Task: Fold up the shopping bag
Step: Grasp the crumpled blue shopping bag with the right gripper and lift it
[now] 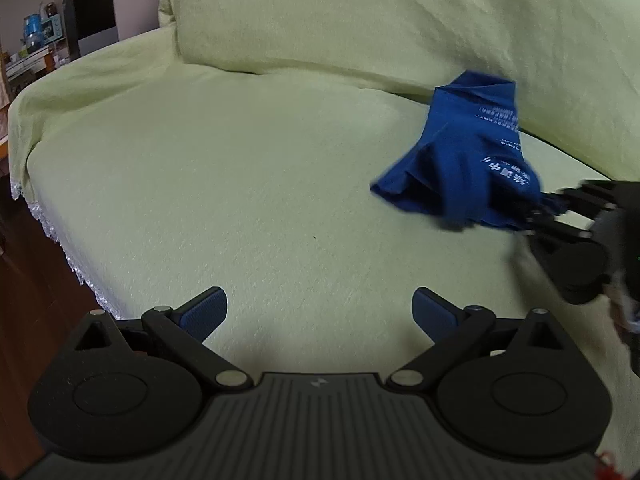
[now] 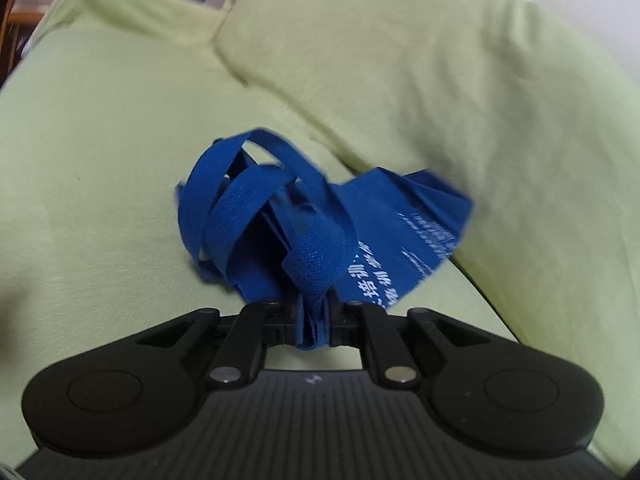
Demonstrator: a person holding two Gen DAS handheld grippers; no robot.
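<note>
The right gripper (image 2: 314, 322) has its fingers clamped on the crumpled blue shopping bag (image 2: 340, 232), while the left gripper (image 1: 320, 312), fingers spread apart, holds nothing above the green sofa cover (image 1: 240, 184).

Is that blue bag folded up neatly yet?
No. The blue bag is bunched and crumpled on the green sofa cover, its handles looped loose; the right gripper pinches its fabric.

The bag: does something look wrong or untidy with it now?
Yes. The bag is crumpled in a heap on the sofa, not flat, and its handles are tangled in crossing loops. The right gripper has its jaws shut on bunched fabric; the left gripper is open and empty.
</note>
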